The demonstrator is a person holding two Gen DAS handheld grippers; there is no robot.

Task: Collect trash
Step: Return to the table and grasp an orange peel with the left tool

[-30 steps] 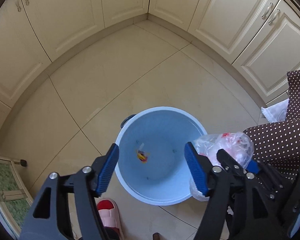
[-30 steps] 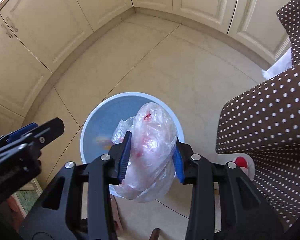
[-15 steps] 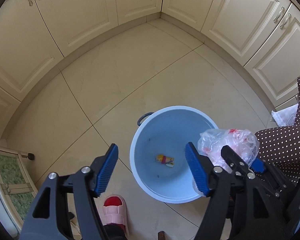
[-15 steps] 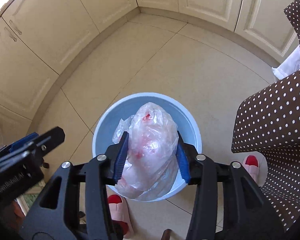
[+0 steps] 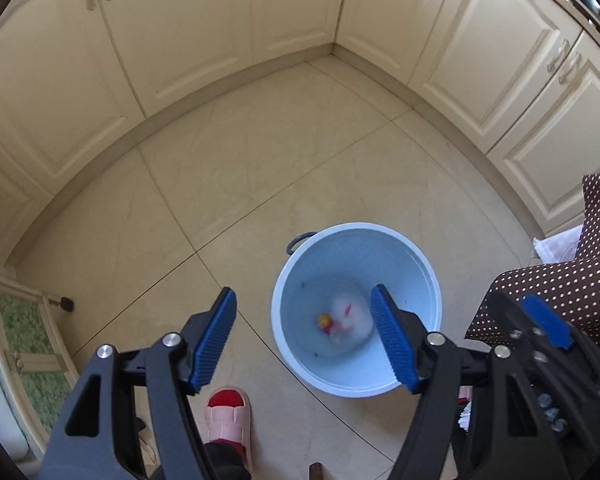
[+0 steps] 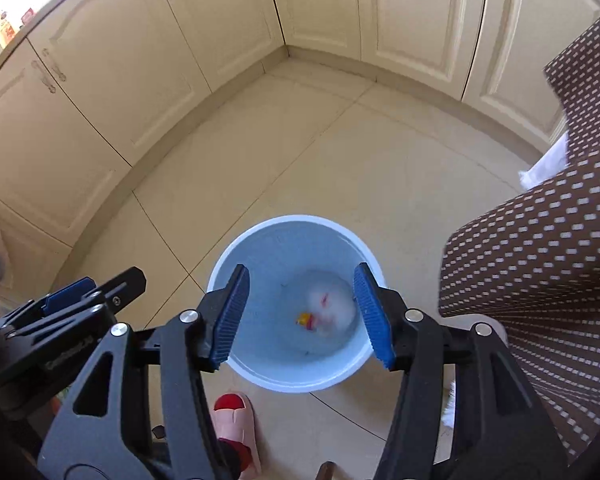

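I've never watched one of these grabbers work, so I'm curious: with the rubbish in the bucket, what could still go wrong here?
Two risks, as guesses. The right gripper hangs open right over the blue bucket; lowering it could knock the rim and tip the bucket. The plastic bag inside looks light and blurred, so it may not have settled on the small wrapper. The pink slipper stands close beside the bucket; a step might bump it.

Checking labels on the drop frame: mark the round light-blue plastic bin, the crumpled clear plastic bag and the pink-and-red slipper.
Round light-blue plastic bin (image 6: 260, 236): right wrist view, far rim.
Crumpled clear plastic bag (image 6: 332, 300): right wrist view, blurred middle, inside the bin.
Pink-and-red slipper (image 5: 228, 420): left wrist view, pink strap.
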